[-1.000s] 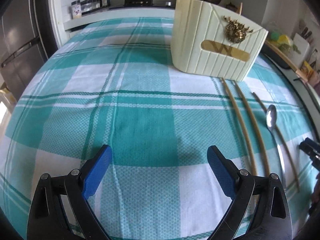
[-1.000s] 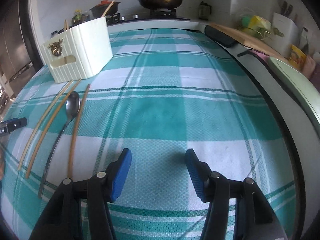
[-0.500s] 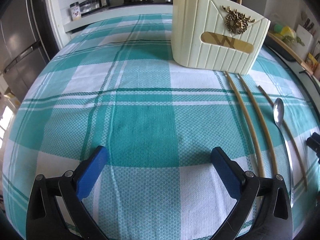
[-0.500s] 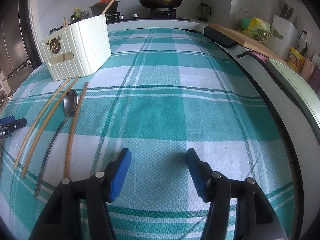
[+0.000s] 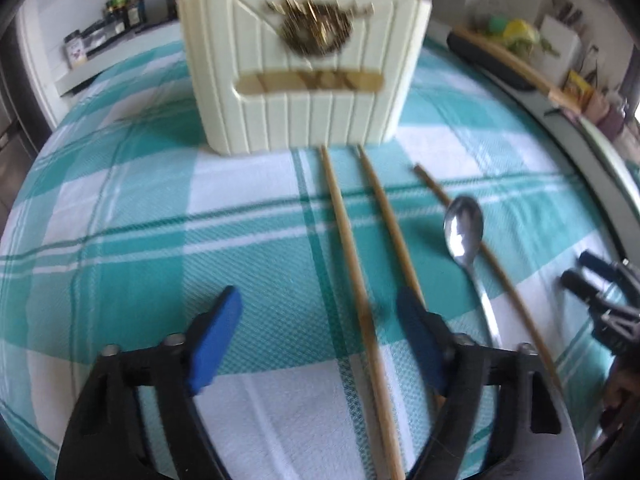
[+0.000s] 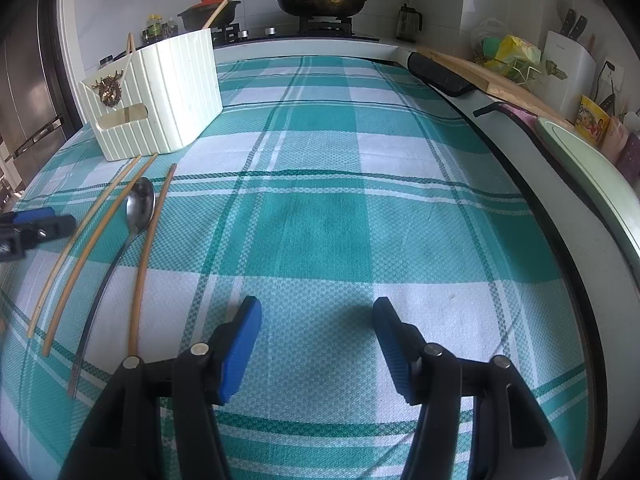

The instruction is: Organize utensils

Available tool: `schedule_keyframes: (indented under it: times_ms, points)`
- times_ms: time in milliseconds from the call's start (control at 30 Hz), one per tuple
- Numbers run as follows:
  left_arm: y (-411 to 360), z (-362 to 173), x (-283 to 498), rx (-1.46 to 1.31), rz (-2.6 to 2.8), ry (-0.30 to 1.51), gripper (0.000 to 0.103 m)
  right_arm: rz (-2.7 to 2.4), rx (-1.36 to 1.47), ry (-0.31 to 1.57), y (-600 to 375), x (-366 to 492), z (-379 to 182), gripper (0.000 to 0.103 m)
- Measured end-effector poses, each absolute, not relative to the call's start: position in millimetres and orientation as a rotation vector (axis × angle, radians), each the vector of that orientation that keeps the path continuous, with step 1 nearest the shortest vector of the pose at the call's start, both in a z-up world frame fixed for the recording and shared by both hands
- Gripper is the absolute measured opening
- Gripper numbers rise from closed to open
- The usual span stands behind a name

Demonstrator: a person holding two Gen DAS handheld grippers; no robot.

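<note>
A cream ribbed utensil holder [image 5: 300, 80] with a gold emblem stands on the teal checked cloth; it also shows in the right wrist view [image 6: 160, 96]. Three wooden chopsticks [image 5: 352, 264] and a metal spoon [image 5: 466, 236] lie in front of it, also in the right wrist view as chopsticks [image 6: 100, 236] and spoon [image 6: 138, 208]. My left gripper [image 5: 320, 340] is open, with the leftmost chopstick between its fingers. My right gripper [image 6: 316, 344] is open and empty over bare cloth, right of the utensils.
A stove with a pan [image 6: 320, 0] and a pot [image 6: 208, 12] stands at the back. A cutting board [image 6: 492, 76], knife block [image 6: 568, 68] and sink rim [image 6: 592, 172] line the right counter. A fridge [image 6: 28, 112] stands at the left.
My left gripper has moved right and forward toward the holder, and a chopstick now lies between its fingers. My right gripper has barely moved.
</note>
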State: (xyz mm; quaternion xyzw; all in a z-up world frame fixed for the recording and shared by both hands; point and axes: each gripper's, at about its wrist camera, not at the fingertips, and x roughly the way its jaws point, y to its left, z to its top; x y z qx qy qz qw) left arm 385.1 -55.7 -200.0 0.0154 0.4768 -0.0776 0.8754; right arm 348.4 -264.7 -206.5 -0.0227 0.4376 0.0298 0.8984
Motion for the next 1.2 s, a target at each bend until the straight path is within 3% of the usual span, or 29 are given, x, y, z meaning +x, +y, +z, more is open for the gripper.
schedule_keyframes:
  times_ms: [33, 67, 100, 133, 167, 200, 533, 633, 700, 767, 800, 833, 900, 967, 1167, 1200]
  points:
    - [-59.2, -199.6, 382.0, 0.059, -0.155, 0.98, 0.071, 0.062, -0.047, 0.906, -264.7, 348.4, -206.5, 0.059]
    - [-61.3, -199.3, 379.4, 0.077, -0.157, 0.97, 0.059, 0.062, -0.047, 0.906, -264.6, 348.4, -206.5, 0.059]
    - [-61.7, -198.1, 376.3, 0.077, -0.163, 0.958, 0.039, 0.062, -0.047, 0.906, -264.8, 348.4, -206.4, 0.059]
    - [-61.5, -197.4, 374.9, 0.074, -0.167, 0.956, 0.03, 0.062, -0.047, 0.906, -264.8, 348.4, -206.4, 0.059]
    - [-60.9, -196.4, 372.2, 0.069, -0.167, 0.954, 0.013, 0.062, -0.047, 0.906, -264.8, 348.4, -206.4, 0.059]
    - [-60.0, -196.3, 371.1, 0.065, -0.166, 0.955, 0.006, 0.062, -0.048, 0.906, -264.8, 348.4, -206.4, 0.059]
    - [-1.8, -194.2, 331.8, 0.026, -0.004, 0.969, 0.005, 0.285, -0.03, 0.876, -216.3, 335.1, -181.5, 0.058]
    - [13.6, -193.8, 320.7, -0.003, 0.019, 0.977, 0.005, 0.345, -0.087, 0.921, -189.4, 342.4, -191.2, 0.045]
    - [18.3, -194.2, 315.4, -0.008, 0.021, 0.978, 0.006, 0.362, -0.124, 0.946, -176.2, 347.6, -200.7, 0.042]
    - [20.9, -195.0, 311.0, -0.011, 0.021, 0.971, 0.007, 0.346, -0.164, 0.929, -169.2, 348.6, -203.3, 0.034]
    - [22.5, -195.5, 309.3, -0.014, 0.018, 0.969, 0.011, 0.337, -0.178, 0.933, -167.7, 349.4, -203.3, 0.017]
    - [23.1, -195.9, 308.1, -0.017, 0.016, 0.967, 0.016, 0.318, -0.182, 0.933, -169.0, 349.8, -202.3, 0.007]
    - [24.0, -195.3, 306.6, -0.024, 0.016, 0.961, 0.054, 0.276, -0.158, 0.941, -177.6, 349.3, -201.8, 0.005]
    - [24.9, -194.3, 304.3, -0.03, 0.016, 0.948, 0.072, 0.208, -0.15, 0.939, -190.8, 344.6, -201.5, 0.005]
    - [21.0, -200.9, 305.1, -0.019, 0.01, 0.956, 0.085, 0.085, -0.124, 0.917, -231.2, 318.8, -201.8, 0.007]
    - [19.5, -201.2, 306.4, -0.014, 0.008, 0.959, 0.087, 0.086, -0.12, 0.914, -234.0, 316.7, -201.9, 0.018]
